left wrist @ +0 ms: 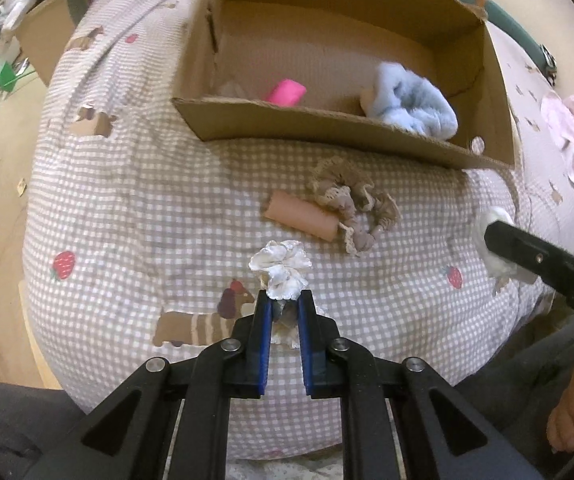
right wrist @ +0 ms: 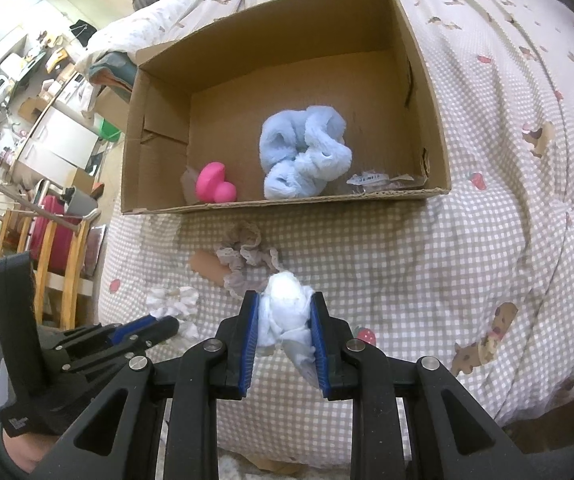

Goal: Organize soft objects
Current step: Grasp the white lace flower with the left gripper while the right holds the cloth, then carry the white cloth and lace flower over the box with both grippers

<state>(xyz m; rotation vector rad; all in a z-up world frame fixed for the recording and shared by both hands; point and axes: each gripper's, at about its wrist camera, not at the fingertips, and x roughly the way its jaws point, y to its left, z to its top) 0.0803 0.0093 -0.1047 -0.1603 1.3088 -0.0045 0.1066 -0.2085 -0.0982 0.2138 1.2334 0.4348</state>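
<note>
Pinching a white scrunchie [left wrist: 281, 276] just above the checked bed quilt [left wrist: 147, 208], the left gripper [left wrist: 285, 304] grips its soft, light gathers; the right gripper [right wrist: 285, 312] squeezes a white fluffy bundle [right wrist: 285, 304], both short of the cardboard box [right wrist: 159, 200].

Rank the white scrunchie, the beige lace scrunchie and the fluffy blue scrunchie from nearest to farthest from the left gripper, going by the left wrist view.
1. white scrunchie, held in the left gripper
2. beige lace scrunchie, just ahead on the bedspread
3. fluffy blue scrunchie, inside the cardboard box
</note>
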